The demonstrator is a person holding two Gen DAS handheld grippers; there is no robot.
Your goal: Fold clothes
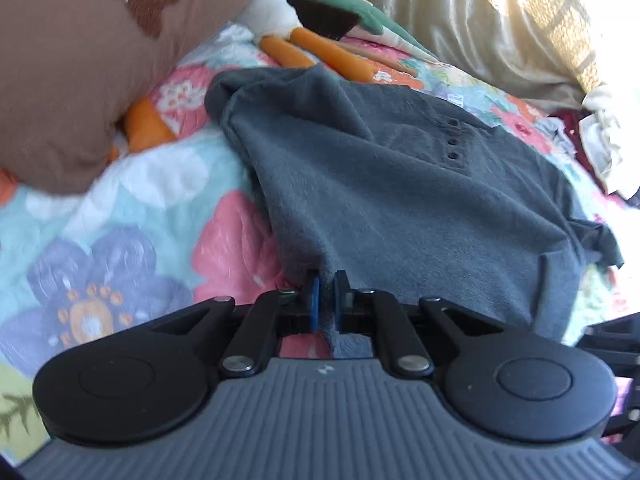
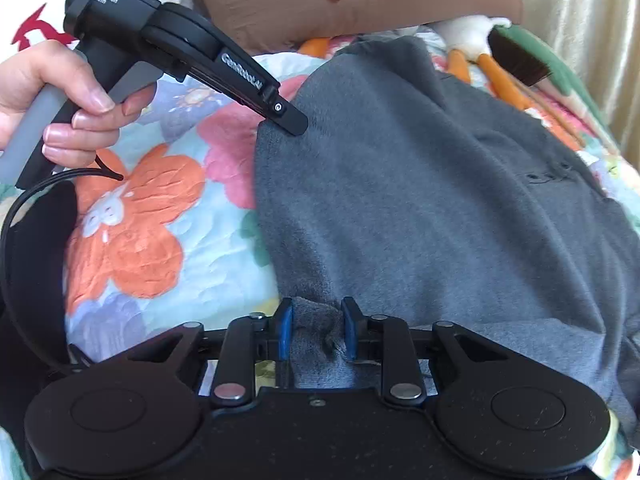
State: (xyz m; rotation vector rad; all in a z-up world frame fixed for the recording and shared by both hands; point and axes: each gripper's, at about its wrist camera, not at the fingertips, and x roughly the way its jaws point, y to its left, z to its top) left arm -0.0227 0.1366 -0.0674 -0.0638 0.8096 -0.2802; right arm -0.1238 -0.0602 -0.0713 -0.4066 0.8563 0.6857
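A grey button-front shirt (image 1: pixel 400 184) lies spread on a floral quilt (image 1: pixel 120 248), with three dark buttons near its far side. My left gripper (image 1: pixel 326 280) is shut on the shirt's near edge, pinching cloth between its blue pads. In the right wrist view the same shirt (image 2: pixel 440 200) fills the middle. My right gripper (image 2: pixel 316 308) is closed on a bunched fold of the shirt's near hem, with a wad of cloth between its blue pads. The left gripper (image 2: pixel 294 122) shows there too, held by a hand (image 2: pixel 60 92), its tip on the shirt's left edge.
A brown pillow (image 1: pixel 80 60) lies at the far left of the quilt. A plush toy with orange legs (image 1: pixel 320 48) lies beyond the shirt. Cream curtains (image 1: pixel 480 20) hang at the back right. A black cable (image 2: pixel 24 200) loops at the left.
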